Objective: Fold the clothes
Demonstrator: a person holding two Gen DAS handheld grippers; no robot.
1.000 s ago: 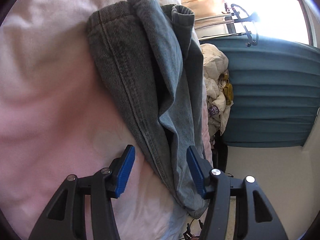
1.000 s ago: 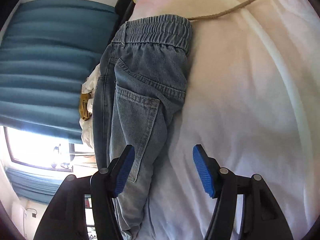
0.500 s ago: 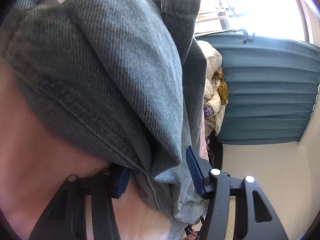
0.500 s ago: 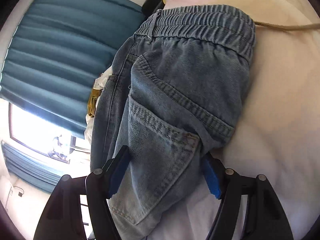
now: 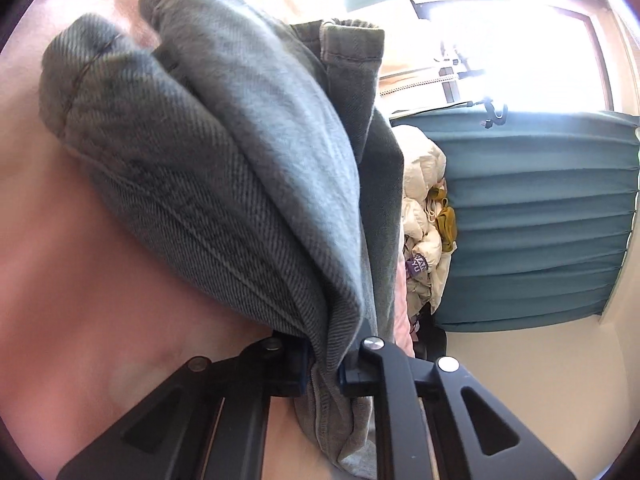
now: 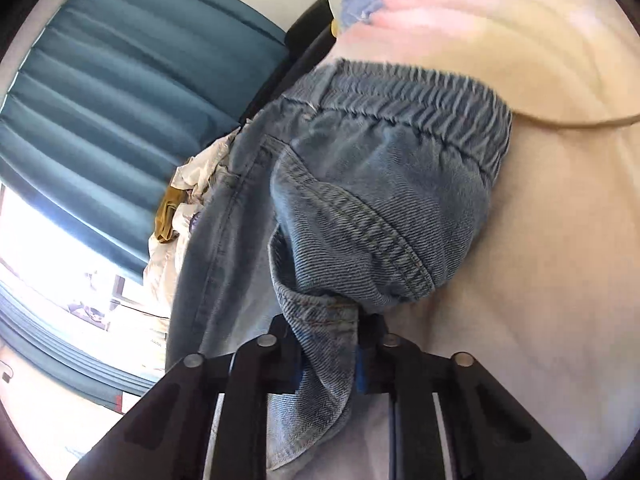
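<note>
Left gripper (image 5: 323, 364) jaws closing, nearly together, a bunched fold of the jeans (image 5: 224, 168) pinched between the blue pads; denim drapes over the fingertips and hangs below them; grey-blue leg fabric fills the centre of the left wrist view, hem end (image 5: 352, 42) up top, lying on the pale pink sheet (image 5: 80, 320); right gripper (image 6: 329, 364) jaws also closing, narrow gap, clamped on the jeans (image 6: 372, 216) near the back pocket corner, pocket stitching gathered right at the pads; elastic waistband (image 6: 420, 96) at the far end in the right wrist view, resting on the white-cream bedding (image 6: 560, 280); thin tan cord (image 6: 580, 122) runs off from beside the waistband across the bedding; jeans lie along the bed edge; beyond the edge a teal curtain (image 5: 532, 232) and bright window (image 5: 512, 52); heap of cream clothes (image 5: 424, 208) with a mustard piece (image 5: 447, 228) near the curtain; both views show denim gripped, rest of garment flat on bed.
</note>
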